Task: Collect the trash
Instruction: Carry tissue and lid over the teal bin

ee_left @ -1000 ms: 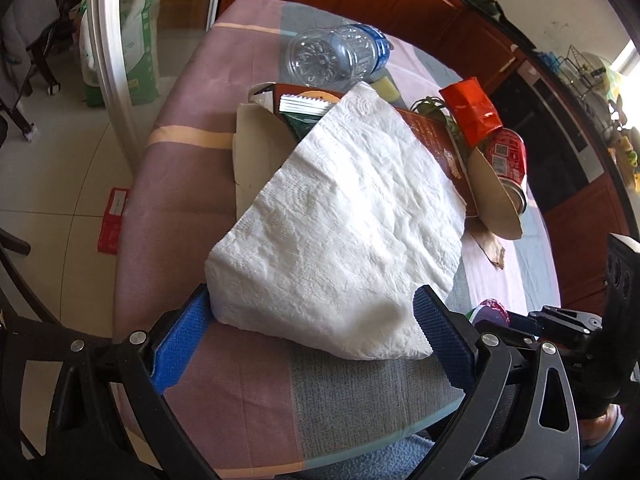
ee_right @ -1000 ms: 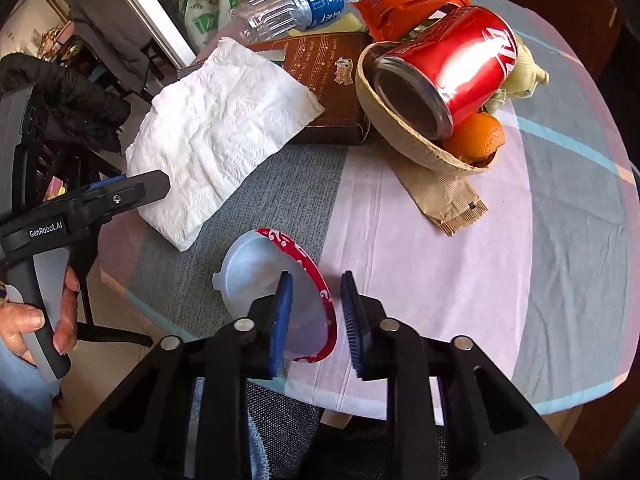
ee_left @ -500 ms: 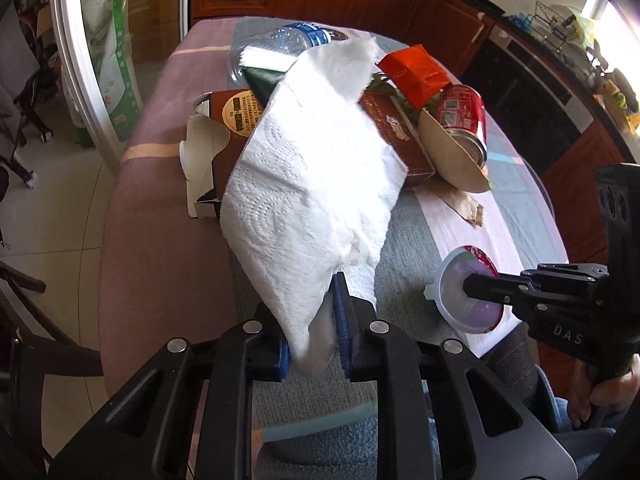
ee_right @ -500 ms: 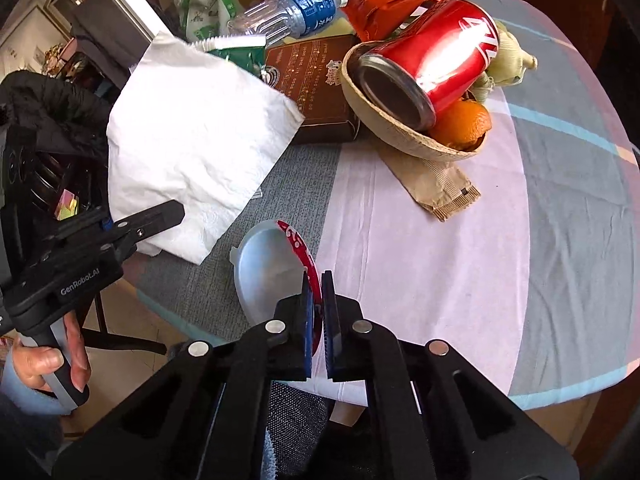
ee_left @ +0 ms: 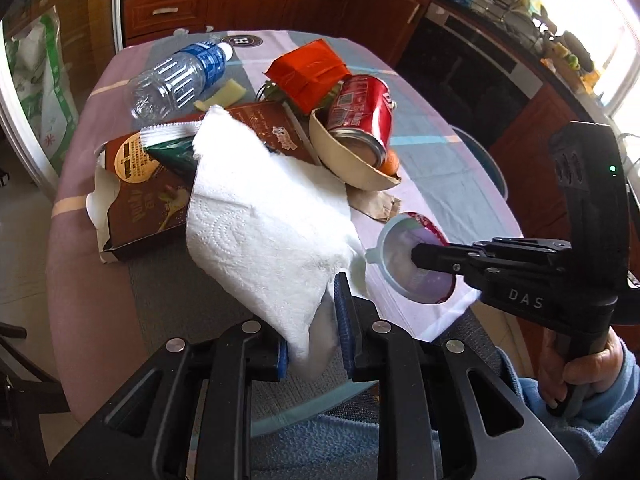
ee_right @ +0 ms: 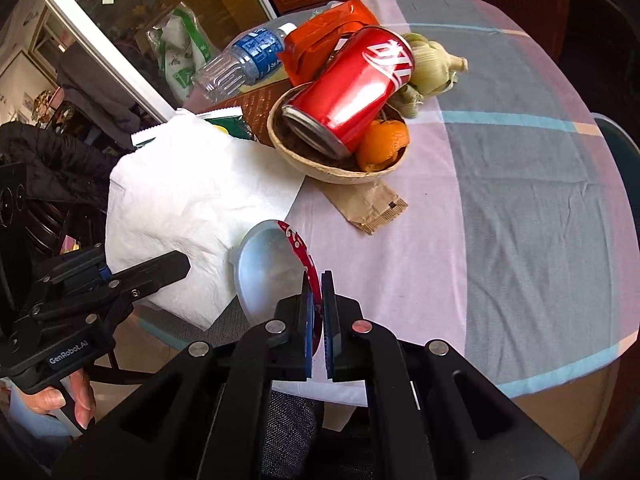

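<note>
A white paper towel (ee_left: 260, 216) hangs from my left gripper (ee_left: 310, 312), which is shut on its near corner. The sheet is lifted and drapes over a brown carton (ee_left: 148, 192). In the right wrist view the paper towel (ee_right: 192, 200) spreads at left above the left gripper (ee_right: 168, 266). My right gripper (ee_right: 317, 280) is shut on the edge of a round plastic lid (ee_right: 264, 272) with a red rim. The lid is tilted up off the cloth. From the left wrist view, the right gripper (ee_left: 418, 254) reaches in from the right and holds the lid (ee_left: 396, 240).
A red can (ee_left: 360, 108) and orange peel (ee_right: 384, 144) lie in a paper bowl (ee_left: 344, 164). Behind are an orange packet (ee_left: 312, 68), a clear bottle (ee_left: 176, 76) and corn husk (ee_right: 432, 64). A brown sachet (ee_left: 372, 204) lies flat. The checked tablecloth (ee_right: 520, 220) spreads to the right.
The left gripper closed on the towel's corner and lifted it off the table. The right gripper closed on the lid's rim and tipped it up. Both hands pulled back slightly.
</note>
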{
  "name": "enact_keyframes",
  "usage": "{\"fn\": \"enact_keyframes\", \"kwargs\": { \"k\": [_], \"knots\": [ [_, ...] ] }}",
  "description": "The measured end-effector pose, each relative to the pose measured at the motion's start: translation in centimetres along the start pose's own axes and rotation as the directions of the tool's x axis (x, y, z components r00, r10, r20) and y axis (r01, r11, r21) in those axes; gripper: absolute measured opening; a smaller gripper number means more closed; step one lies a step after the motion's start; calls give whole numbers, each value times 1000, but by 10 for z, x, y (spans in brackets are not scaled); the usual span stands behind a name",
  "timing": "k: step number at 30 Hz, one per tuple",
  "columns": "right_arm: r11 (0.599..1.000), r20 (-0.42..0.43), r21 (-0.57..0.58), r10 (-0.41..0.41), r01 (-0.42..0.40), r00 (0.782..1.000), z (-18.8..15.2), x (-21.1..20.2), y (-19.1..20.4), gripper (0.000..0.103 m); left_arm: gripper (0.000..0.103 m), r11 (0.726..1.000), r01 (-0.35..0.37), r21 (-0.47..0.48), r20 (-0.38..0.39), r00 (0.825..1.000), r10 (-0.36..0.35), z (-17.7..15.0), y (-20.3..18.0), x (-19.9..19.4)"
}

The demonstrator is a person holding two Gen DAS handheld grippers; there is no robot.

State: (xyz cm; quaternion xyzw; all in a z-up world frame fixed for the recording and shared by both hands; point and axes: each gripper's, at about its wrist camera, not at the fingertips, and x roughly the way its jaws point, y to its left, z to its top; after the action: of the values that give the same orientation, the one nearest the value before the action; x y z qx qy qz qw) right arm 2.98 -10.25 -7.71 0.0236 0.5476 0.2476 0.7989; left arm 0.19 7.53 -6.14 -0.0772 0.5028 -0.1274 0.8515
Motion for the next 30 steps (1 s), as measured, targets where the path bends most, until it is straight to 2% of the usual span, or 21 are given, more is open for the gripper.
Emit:
{"fn": "enact_keyframes", "kwargs": {
  "k": [3,5,6,10,12,14,16,23,30],
  "knots": [
    [1000,12,-8,-5,5,1000,0,-3,2,4,26,999,-2,-36,-1,1000,2,-3,11,-4],
    [1000,8,-14,-3,3,1000,1,0,8,4,43,998,-28,-51,6,1000,29,-9,20,-11],
    [1000,7,-17,3,-2,1000,2,0,10,4,47,997,-38,-66,9,999,39,-12,25,-14],
    [997,-4,-68,24,-24,1000,5,6,32,4,49,993,-48,-105,-1,999,48,-25,41,-19],
    [996,-9,-87,29,-29,1000,5,9,40,4,45,993,-53,-109,-1,999,53,-29,43,-20],
    [995,-18,-95,27,-29,999,5,11,43,4,15,994,-39,-98,-4,999,39,-31,39,-20],
    [995,-25,-94,22,-24,999,4,12,43,4,8,996,-40,-77,-2,999,40,-31,33,-24],
    [998,-3,-59,19,-19,1000,3,3,29,4,3,999,-39,-7,81,996,40,-15,11,-54],
    [999,114,34,25,-29,993,19,-43,-6,4,4,992,-13,124,171,985,-8,32,-40,-73]
  ]
}}
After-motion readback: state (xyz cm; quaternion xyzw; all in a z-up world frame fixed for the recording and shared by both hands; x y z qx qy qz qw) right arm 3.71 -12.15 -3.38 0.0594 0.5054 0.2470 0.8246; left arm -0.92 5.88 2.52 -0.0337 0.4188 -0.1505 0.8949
